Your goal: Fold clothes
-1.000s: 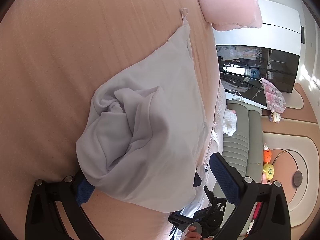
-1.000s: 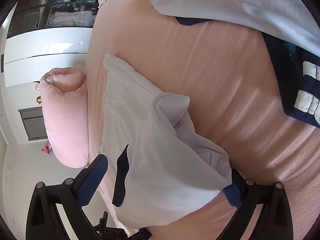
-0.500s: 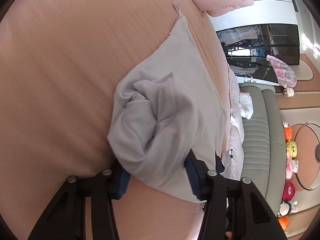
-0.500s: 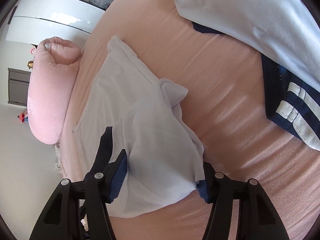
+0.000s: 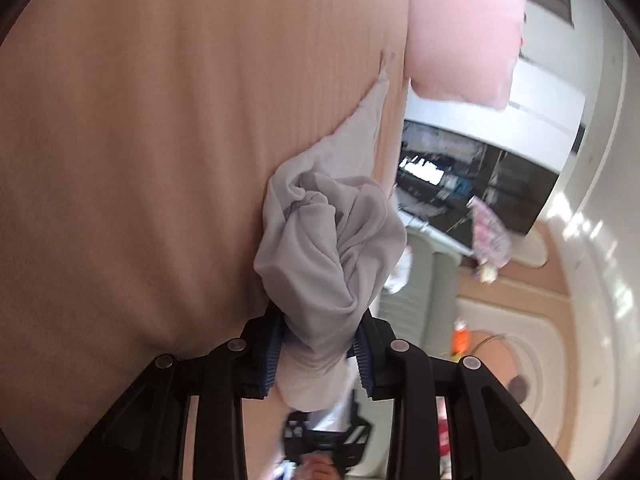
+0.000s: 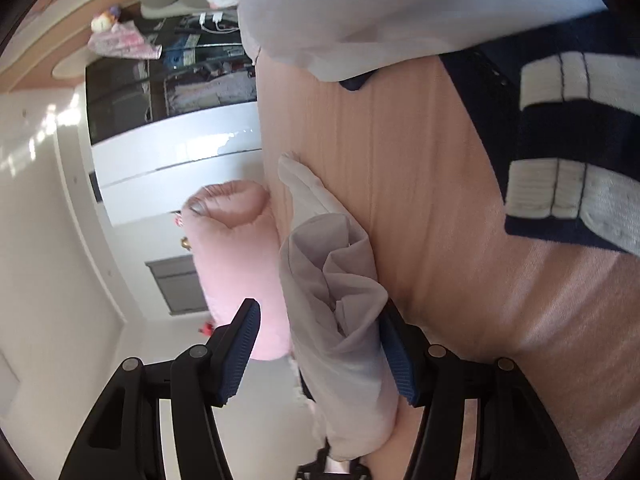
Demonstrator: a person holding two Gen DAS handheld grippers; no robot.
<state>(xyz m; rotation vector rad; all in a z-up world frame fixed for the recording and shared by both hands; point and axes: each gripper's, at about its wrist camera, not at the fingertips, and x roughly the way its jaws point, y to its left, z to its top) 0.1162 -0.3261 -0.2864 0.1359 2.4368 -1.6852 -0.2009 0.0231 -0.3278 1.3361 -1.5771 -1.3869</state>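
Observation:
A pale grey garment [image 5: 328,248] lies bunched on the peach bed sheet [image 5: 140,160], one thin corner stretched toward the pink pillow [image 5: 460,28]. My left gripper [image 5: 318,356] has its blue pads pressed on the near bunch of this cloth, and its jaws are opening slightly. In the right wrist view the same garment [image 6: 328,280] runs between the fingers of my right gripper [image 6: 316,354]. It leans on the right pad only, with a gap at the left pad. These jaws are opening too.
A navy garment with white stripes [image 6: 560,140] and a white garment [image 6: 400,8] lie farther along the bed. Beyond the bed edge are a grey-green sofa [image 5: 420,304] and a dark glass cabinet [image 5: 480,184]. A person's hand [image 5: 316,468] shows low in the left wrist view.
Both grippers went from wide open to narrow around the garment's near edge, and the cloth is now bunched into a tight wad. Both views have rolled and come lower toward the bed.

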